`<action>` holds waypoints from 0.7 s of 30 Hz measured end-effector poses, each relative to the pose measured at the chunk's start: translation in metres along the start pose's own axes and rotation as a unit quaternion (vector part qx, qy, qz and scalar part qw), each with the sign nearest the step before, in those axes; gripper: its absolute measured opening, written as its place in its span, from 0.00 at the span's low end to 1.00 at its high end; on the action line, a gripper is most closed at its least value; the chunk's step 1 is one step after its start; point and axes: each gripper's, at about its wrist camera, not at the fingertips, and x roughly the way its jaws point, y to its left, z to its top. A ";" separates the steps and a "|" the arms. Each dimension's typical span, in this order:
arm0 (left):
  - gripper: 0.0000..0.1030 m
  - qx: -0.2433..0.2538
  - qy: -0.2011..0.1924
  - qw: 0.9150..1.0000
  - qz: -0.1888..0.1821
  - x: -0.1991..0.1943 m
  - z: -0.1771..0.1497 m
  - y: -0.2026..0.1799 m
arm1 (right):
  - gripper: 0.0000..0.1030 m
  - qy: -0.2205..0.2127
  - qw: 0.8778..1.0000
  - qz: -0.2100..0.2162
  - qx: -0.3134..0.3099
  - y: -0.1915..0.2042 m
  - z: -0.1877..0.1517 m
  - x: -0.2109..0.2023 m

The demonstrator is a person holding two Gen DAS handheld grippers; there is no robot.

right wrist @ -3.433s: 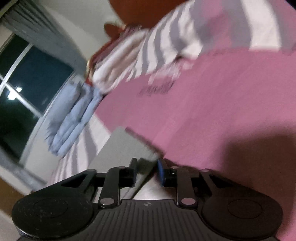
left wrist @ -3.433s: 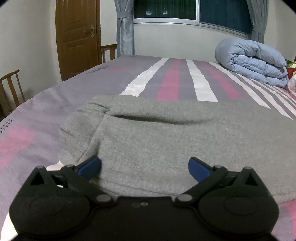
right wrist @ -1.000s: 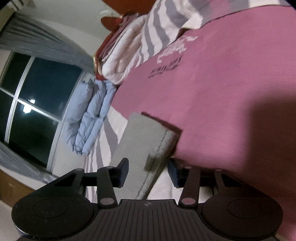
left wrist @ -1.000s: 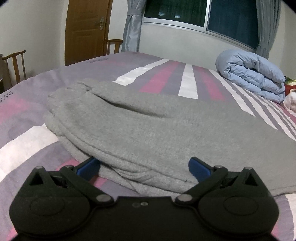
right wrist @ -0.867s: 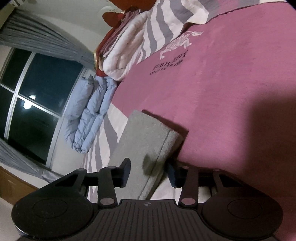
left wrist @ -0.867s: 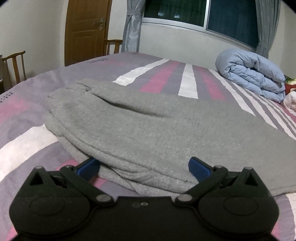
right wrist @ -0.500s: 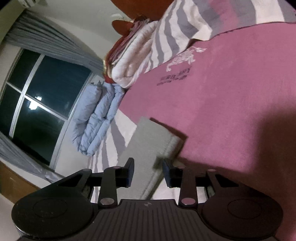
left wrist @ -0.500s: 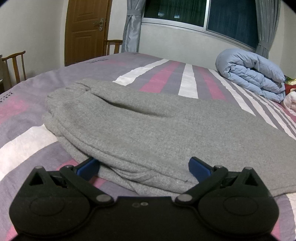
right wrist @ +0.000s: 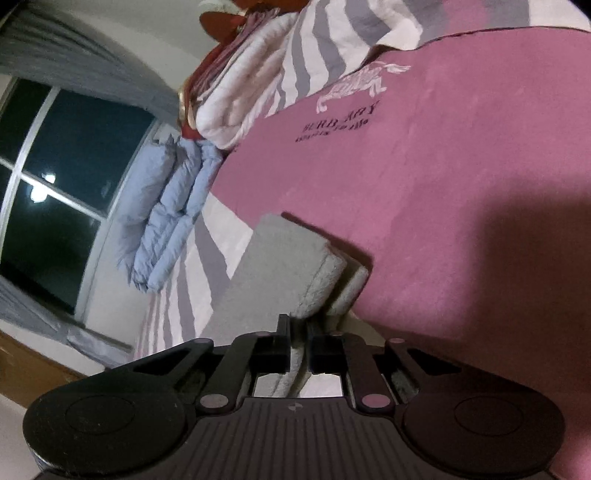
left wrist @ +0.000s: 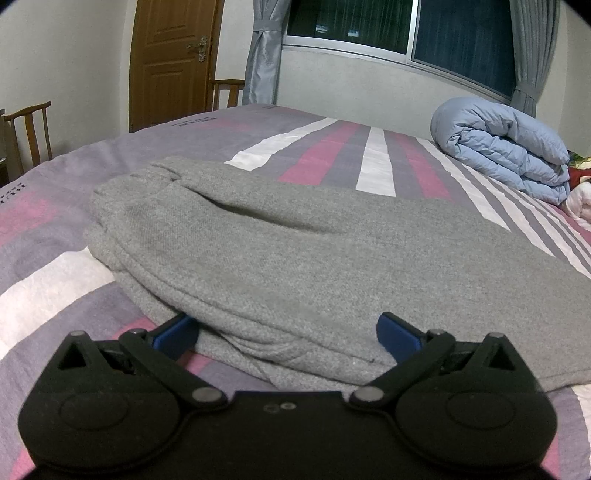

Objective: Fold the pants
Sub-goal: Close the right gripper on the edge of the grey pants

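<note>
— Left view first: a bedroom, with a striped bedspread (left wrist: pixel 373 155) in purple, pink and white, a rolled blue quilt (left wrist: pixel 502 147) at the far right, a wooden door (left wrist: pixel 173 59) and a dark window (left wrist: pixel 399 26) behind.

— And the pants (left wrist: pixel 295 258)?

— Grey, thick, lying flat across the bedspread, already doubled leg on leg, judging by the stacked edges at the near side. Near edge sitting right between the blue fingertips (left wrist: pixel 177 332) of the left tongs (left wrist: pixel 288 334), spread wide, gripping nothing.

— Touching?

— Cloth bulging into the gap; actual contact with the tips hard to tell.

— Right view, then?

— Tilted hard: pink part of the bedspread (right wrist: pixel 443 184) with a printed logo, the same blue quilt (right wrist: pixel 170 206) by the window (right wrist: pixel 55 177), white folded bedding (right wrist: pixel 240 96) beyond.

— Right tongs (right wrist: pixel 299 350)?

— Narrowed almost together, pinching the cuff end of the pants (right wrist: pixel 284 266), two layers of hem showing just past the tips.

— Step in hand?

— Probably gripping both ends for the crosswise fold. Right end secured, left not yet.

— Next move?

— Likely closing the left on the near edge through all layers, then carrying the cuffs over toward the waistband, keeping the layers from sliding apart.
</note>
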 end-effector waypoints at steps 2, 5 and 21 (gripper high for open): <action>0.95 0.000 0.000 1.000 0.000 0.000 0.000 0.000 | 0.05 -0.005 1.000 0.007 -0.023 0.012 0.004 -0.001; 0.95 0.000 0.000 1.000 -0.001 0.000 0.000 0.000 | 0.05 -0.047 0.993 0.091 -0.057 0.045 0.014 -0.021; 0.95 0.000 0.000 1.000 -0.002 0.001 0.002 -0.003 | 0.08 -0.004 0.999 0.020 0.025 -0.023 0.003 0.003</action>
